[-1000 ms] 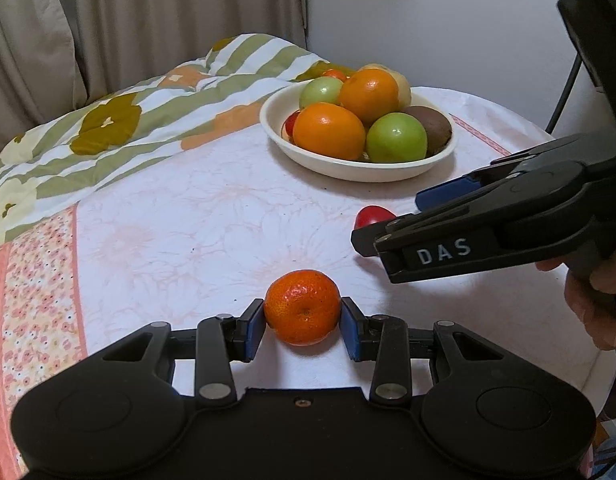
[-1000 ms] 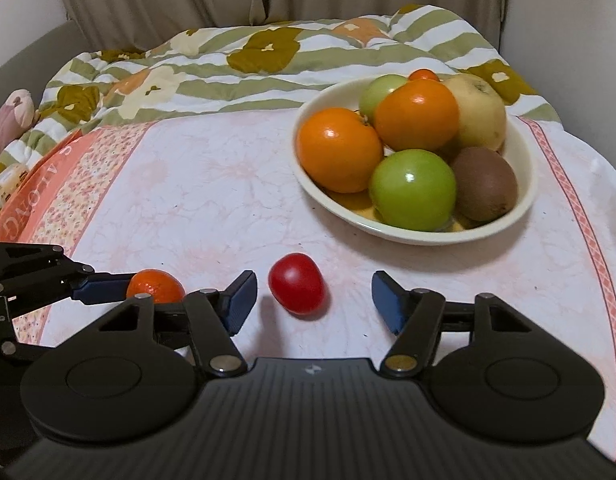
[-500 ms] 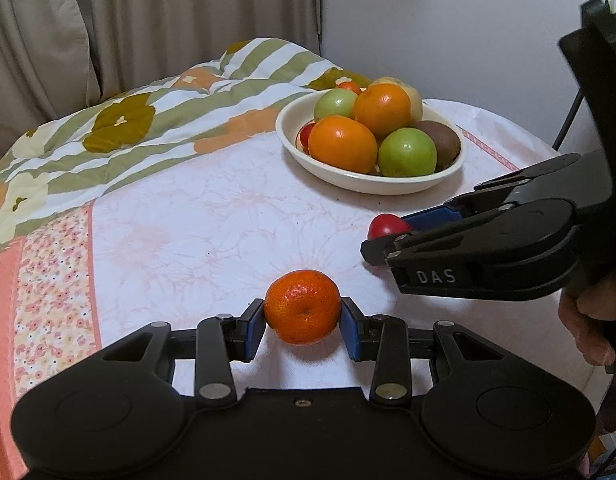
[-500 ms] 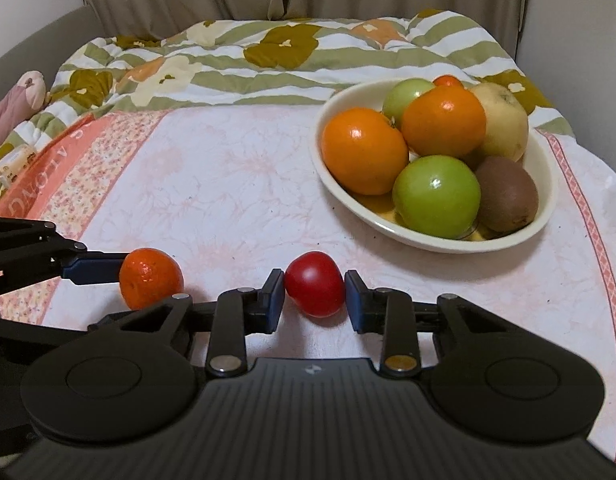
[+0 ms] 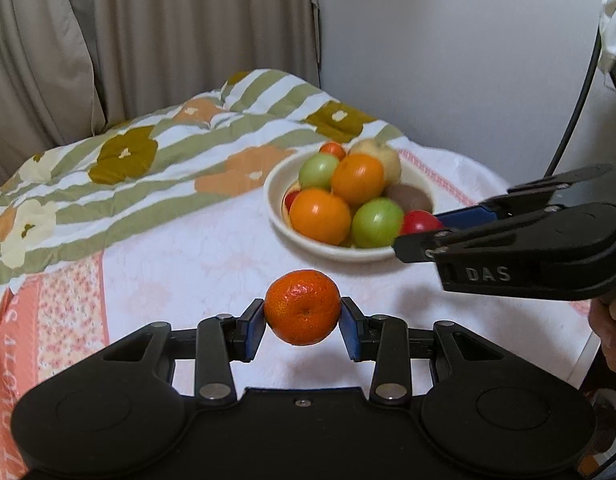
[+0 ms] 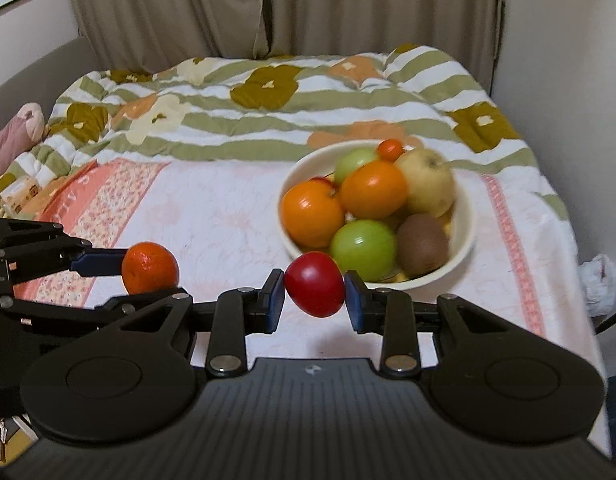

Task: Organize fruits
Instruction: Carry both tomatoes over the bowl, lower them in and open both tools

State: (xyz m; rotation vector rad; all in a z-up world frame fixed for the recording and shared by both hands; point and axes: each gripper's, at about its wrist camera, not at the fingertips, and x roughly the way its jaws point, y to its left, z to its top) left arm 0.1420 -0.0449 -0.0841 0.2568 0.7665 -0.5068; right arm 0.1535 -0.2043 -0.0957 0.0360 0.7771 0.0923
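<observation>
Left gripper (image 5: 302, 324): jaws pinch a dimpled orange tangerine (image 5: 302, 307) midway between the blue pads, clear of the bed. Right gripper (image 6: 315, 298): jaws pinch a smooth, glossy red fruit (image 6: 314, 284), at 7 o'clock from the cream fruit bowl (image 6: 466, 236).

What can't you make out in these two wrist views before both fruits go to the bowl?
- Bowl floor: hidden under piled fruit, both views.
- Small red fruit behind the front orange: mostly covered, left view.
- Bowl's near rim: partly behind the red fruit in the right hand-held gripper, right view.
- White crumpled thing at bed edge: blurred.
</observation>
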